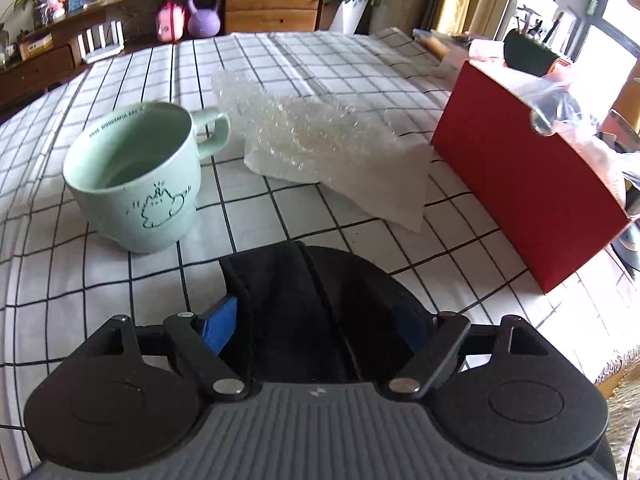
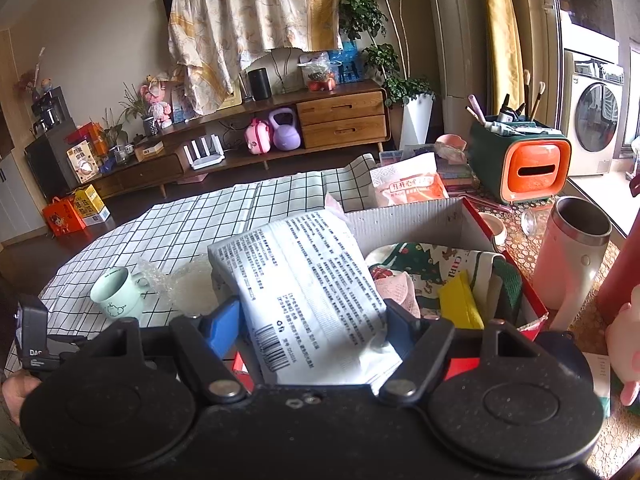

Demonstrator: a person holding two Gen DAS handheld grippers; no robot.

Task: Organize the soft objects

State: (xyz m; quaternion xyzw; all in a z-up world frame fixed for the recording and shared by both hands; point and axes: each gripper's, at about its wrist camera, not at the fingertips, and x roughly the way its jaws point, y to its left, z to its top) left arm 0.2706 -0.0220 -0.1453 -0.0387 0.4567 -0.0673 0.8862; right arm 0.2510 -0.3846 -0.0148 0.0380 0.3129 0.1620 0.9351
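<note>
Looking along my left tool (image 1: 320, 280), I see a black cloth (image 1: 304, 304) lying between its fingers, one blue pad (image 1: 220, 324) showing at the left. Whether the pads press on the cloth I cannot tell; the fingers stand wide. The cloth's front edge rests low over the table (image 1: 360, 60), which wears a white cloth with a black grid. Ahead to the left stands a pale green mug (image 1: 136, 176), upright, with a cartoon drawing on its side. Just beside its handle lies a crumpled sheet of bubble wrap (image 1: 320, 148). To the right stands a red box (image 1: 520, 184), apart from the wrap, with clear plastic bulging from its top.

My right tool (image 2: 312, 316) is clamped on a white pack (image 2: 304, 280) with printed text and a barcode, its fingers on either edge. The pack sits tilted over the near left corner of the box (image 2: 400, 220), whose inside is grey card. Inside lie a patterned fabric bag (image 2: 432, 264), something pink (image 2: 396, 288) and a yellow piece (image 2: 460, 300). A pink tumbler (image 2: 568, 256) stands upright just beyond the box's right wall. The mug (image 2: 116, 296) and wrap (image 2: 184, 284) show at far left.
</note>
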